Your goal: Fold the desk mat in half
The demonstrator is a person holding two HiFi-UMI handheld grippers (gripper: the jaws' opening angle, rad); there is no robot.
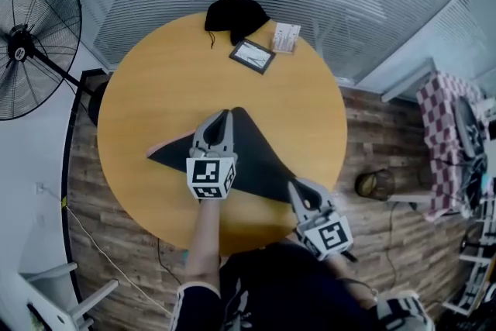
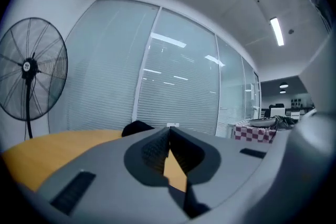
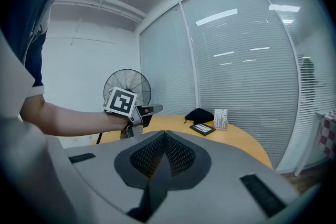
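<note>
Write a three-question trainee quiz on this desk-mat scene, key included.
1. True or false: the desk mat lies flat on the round table.
2. What is the left gripper shut on? A: the desk mat; B: a mug; C: nothing.
3. Fill in: in the head view, the standing fan is on the table's ___ side.
Key: 1 false, it is tented up; 2 A; 3 left.

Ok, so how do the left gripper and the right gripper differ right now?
The left gripper is over the middle of the table; the right gripper is at its near edge. The left gripper holds the mat up in a peak; the right gripper holds a corner that seems lower. Both are shut on the black mat.
</note>
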